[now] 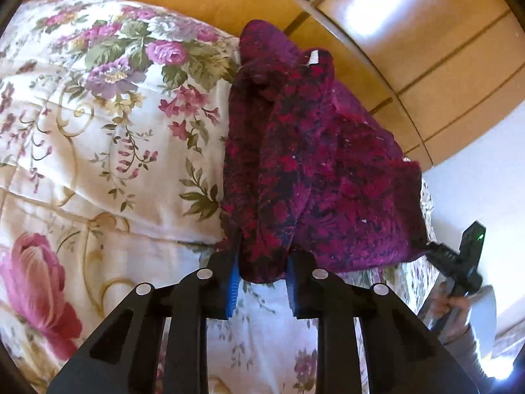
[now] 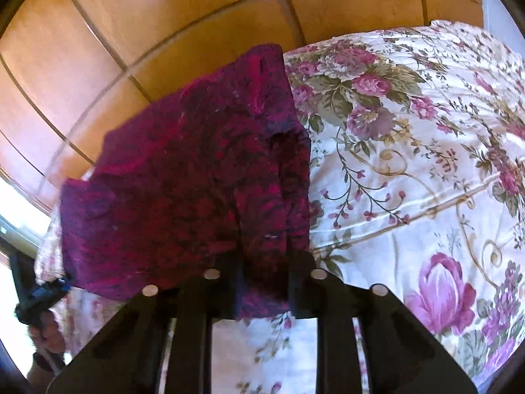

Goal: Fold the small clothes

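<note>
A small magenta and dark purple patterned garment point(image 1: 315, 170) hangs stretched between both grippers, above a floral bedspread point(image 1: 108, 151). A white label point(image 1: 313, 57) shows near its far edge. My left gripper point(image 1: 262, 282) has its blue pads point(image 1: 232, 287) pressed on one bunched near corner. In the same view my right gripper point(image 1: 426, 246) pinches the other corner at the right, with a hand behind it. The right wrist view shows the garment point(image 2: 183, 184) bunched between the black fingers of my right gripper point(image 2: 264, 290). There my left gripper point(image 2: 62, 282) holds the far left corner.
The cream bedspread with pink roses point(image 2: 410, 170) lies under and beside the garment. Behind the bed stands a wooden panelled cabinet front point(image 1: 410, 39) point(image 2: 147, 26). A bright white area point(image 1: 485, 164) lies at the right edge of the left wrist view.
</note>
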`<state>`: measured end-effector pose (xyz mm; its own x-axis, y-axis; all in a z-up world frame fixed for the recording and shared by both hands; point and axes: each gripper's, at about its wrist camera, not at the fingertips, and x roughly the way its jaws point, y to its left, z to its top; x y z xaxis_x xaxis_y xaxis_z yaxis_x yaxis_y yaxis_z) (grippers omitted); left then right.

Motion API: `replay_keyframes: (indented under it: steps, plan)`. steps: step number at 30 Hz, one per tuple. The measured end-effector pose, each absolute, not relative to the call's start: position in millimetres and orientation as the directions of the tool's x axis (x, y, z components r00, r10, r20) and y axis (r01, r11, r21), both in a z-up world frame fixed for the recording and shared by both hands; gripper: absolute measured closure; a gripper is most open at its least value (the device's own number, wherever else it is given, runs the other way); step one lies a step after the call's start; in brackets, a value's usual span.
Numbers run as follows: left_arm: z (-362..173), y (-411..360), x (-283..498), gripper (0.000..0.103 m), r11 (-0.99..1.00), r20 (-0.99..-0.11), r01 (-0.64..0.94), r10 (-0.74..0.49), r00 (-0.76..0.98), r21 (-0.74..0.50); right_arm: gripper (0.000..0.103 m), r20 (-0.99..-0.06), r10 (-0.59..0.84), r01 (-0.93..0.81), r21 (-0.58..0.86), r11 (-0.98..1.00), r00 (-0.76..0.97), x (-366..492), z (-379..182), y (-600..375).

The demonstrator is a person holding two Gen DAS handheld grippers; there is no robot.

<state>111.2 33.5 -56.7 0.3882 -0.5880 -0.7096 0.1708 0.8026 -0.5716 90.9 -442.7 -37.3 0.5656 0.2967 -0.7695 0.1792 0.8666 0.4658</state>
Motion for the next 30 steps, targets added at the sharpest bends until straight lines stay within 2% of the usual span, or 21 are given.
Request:
replay_keyframes:
  steps: [8,15,18,19,20,21,22,23,25,26,27,30]
  plan:
    - [-21.7,51.5,68.0,0.084,0.788,-0.676,0.226,-0.61,0.413,-0.573,0.09,-0.696,0.388,0.123,0.563,0.817,0.604,32.7,8.9,-440.7]
    - [-26.0,75.0,-3.4,0.083,0.785,-0.706,0.211,-0.618,0.346,-0.583,0.091,-0.755,0.433,0.144,0.562,0.815,0.493,-35.8,-3.4,-435.5]
    - [-33.3,74.0,-10.1,0.076,0.825,-0.753,0.195,-0.564,0.339,-0.53,0.089,-0.796,0.409,0.171,0.525,0.834,0.446,-38.4,-20.8,-430.7]
    - [-31.5,73.5,-8.5,0.075,0.846,-0.763,0.195,-0.533,0.367,-0.497,0.082,-0.801,0.403,0.172,0.516,0.839,0.443,-34.9,-23.0,-428.5]
    - [-29.7,73.5,-7.4,0.075,0.852,-0.765,0.193,-0.522,0.378,-0.486,0.071,-0.807,0.394,0.172,0.507,0.845,0.44,-32.5,-23.2,-428.3]
    - [-26.8,75.1,-7.2,0.067,0.854,-0.765,0.192,-0.518,0.383,-0.483,0.062,-0.813,0.374,0.167,0.486,0.858,0.447,-27.3,-20.6,-425.8]
    - [-23.2,76.1,-2.0,0.053,0.86,-0.764,0.186,-0.509,0.398,-0.476,0.04,-0.813,0.354,0.152,0.467,0.871,0.463,-23.1,-16.8,-424.4]
    - [-16.2,78.0,1.5,0.051,0.88,-0.762,0.174,-0.47,0.446,-0.441,0.032,-0.811,0.327,0.137,0.44,0.888,0.485,-18.6,-10.6,-420.7]
    - [-3.7,76.6,6.8,0.05,0.916,-0.762,0.174,-0.397,0.512,-0.36,0.028,-0.808,0.281,0.104,0.385,0.917,0.518,-6.6,-0.6,-412.1]
    - [0.5,71.7,15.5,0.05,0.938,-0.77,0.178,-0.346,0.536,-0.298,0.02,-0.808,0.252,0.101,0.356,0.929,0.533,-1.6,3.4,-408.5]
    - [4.0,65.0,23.1,0.05,0.964,-0.781,0.167,-0.267,0.565,-0.209,0.017,-0.801,0.209,0.098,0.314,0.944,0.561,4.6,7.5,-402.4]
    - [12.5,43.3,36.2,0.047,0.985,-0.763,0.174,-0.119,0.635,-0.008,0.013,-0.782,0.155,0.078,0.252,0.964,0.604,20.4,14.3,-386.1]
